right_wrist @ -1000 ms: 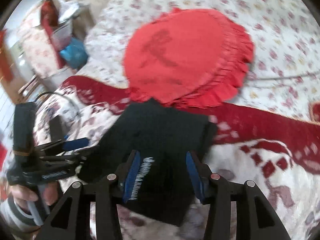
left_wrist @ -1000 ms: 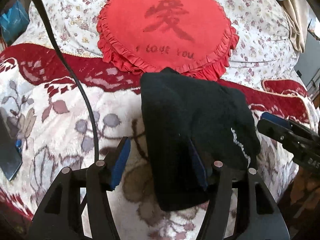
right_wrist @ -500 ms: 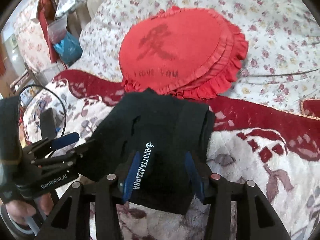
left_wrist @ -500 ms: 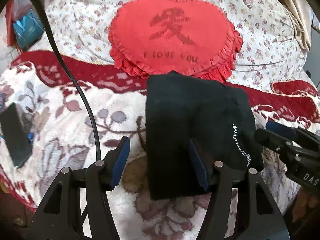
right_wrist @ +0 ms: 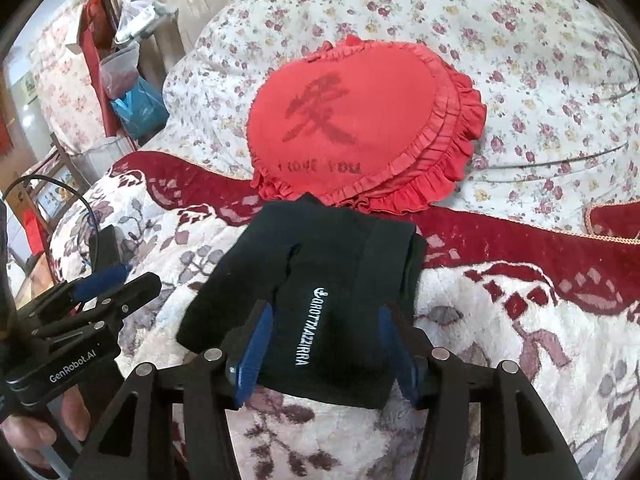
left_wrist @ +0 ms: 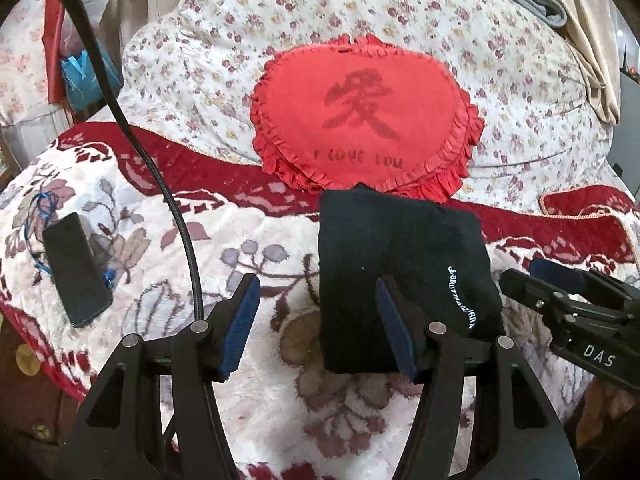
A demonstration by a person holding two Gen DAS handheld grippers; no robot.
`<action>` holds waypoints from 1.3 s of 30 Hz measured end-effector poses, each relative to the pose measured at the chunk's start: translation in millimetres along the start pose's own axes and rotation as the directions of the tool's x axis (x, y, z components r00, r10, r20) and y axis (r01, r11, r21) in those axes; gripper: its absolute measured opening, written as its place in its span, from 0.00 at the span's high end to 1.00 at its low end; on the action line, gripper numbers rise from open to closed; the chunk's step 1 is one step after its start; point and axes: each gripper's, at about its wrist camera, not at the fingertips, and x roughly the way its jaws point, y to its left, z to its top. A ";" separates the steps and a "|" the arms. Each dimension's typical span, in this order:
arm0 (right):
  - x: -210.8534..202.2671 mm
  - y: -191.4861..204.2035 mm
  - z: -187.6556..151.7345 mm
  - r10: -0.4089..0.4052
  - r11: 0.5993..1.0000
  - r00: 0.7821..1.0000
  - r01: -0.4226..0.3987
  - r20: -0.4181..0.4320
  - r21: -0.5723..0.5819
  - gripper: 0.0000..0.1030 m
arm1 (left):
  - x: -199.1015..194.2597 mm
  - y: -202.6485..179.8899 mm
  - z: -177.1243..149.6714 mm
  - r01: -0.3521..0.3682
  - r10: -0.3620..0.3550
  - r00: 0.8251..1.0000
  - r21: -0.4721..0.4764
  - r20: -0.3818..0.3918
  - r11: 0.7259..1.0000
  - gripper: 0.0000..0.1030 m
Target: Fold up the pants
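Observation:
The black pants (left_wrist: pixel 396 264) lie folded into a compact rectangle on the floral blanket, white lettering along one edge; they also show in the right wrist view (right_wrist: pixel 320 284). My left gripper (left_wrist: pixel 316 328) is open and empty, held above the near left edge of the pants. My right gripper (right_wrist: pixel 324 348) is open and empty, its jaws standing over the near edge of the pants. The right gripper shows at the right of the left wrist view (left_wrist: pixel 568 304). The left gripper shows at the left of the right wrist view (right_wrist: pixel 80 312).
A red heart-shaped pillow (left_wrist: pixel 364 120) lies just behind the pants against a floral pillow (left_wrist: pixel 520 80). A black phone (left_wrist: pixel 76 268) lies on the blanket (left_wrist: pixel 160 272) at the left. A black cable (left_wrist: pixel 160 184) arcs over the blanket. Bags and clutter stand beyond the bed's left side.
Both grippers have pulled back and risen from the folded pants, so more of the bed shows. The pants lie still.

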 end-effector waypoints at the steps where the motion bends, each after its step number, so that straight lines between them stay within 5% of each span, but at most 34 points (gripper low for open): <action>1: -1.2 2.0 -0.1 0.001 1.000 1.000 -0.001 0.000 -0.005 0.46 | -1.4 0.2 -0.1 -0.003 0.003 1.000 0.000 0.001 1.000 0.42; 39: -7.0 15.8 -9.3 0.004 1.000 1.000 -0.005 -0.029 -0.026 0.38 | -23.7 -8.7 -5.1 -0.029 0.028 0.999 0.029 0.024 0.999 0.42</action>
